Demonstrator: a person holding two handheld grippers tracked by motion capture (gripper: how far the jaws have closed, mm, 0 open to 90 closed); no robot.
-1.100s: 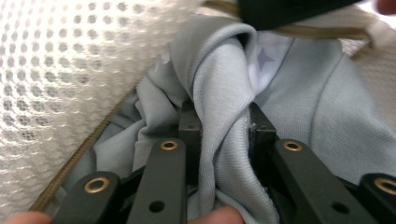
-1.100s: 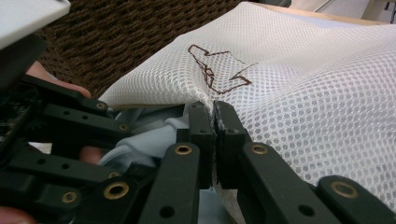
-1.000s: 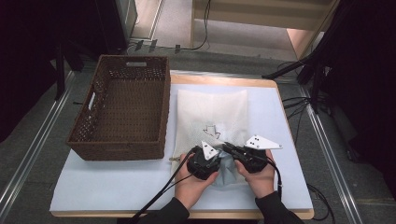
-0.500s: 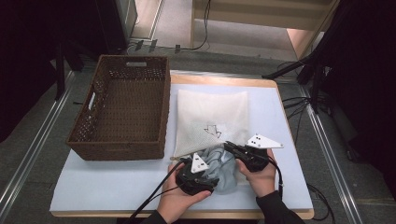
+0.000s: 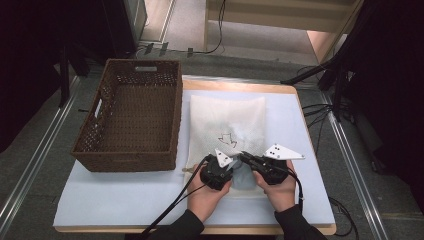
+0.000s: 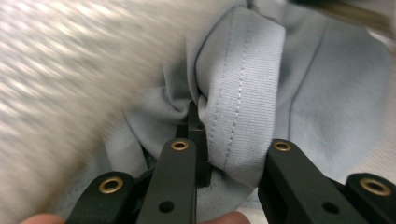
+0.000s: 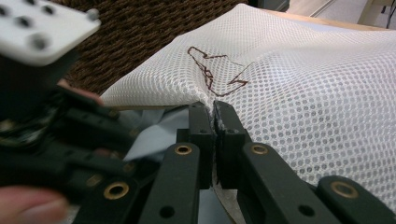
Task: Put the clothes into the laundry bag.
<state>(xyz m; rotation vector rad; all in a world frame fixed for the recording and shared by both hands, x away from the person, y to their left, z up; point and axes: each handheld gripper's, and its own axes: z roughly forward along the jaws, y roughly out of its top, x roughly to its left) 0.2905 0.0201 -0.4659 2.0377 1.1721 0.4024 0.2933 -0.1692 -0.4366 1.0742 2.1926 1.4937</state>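
High view first: a white mesh bag lies flat on the pale blue tabletop, with a brown squiggle drawn on it; that mark is no letter or word I can read. Just behind both sets of fingers, a wicker basket stands to the left of the bag, dark brown, woven, rectangular, with slot handles.

The left gripper and right gripper sit close together at the bag's near edge, and a grey-blue cloth bunches between them. The hands cover most of that cloth, so its full shape is hard to make out.

Left gripper view: the fingers have just been closing, and they now pinch a stitched hem of the soft blue fabric; the surroundings are motion-blurred.

Right gripper view: the fingers are clenched on the honeycomb mesh edge, right below the squiggle, with blue cloth tucked underneath.
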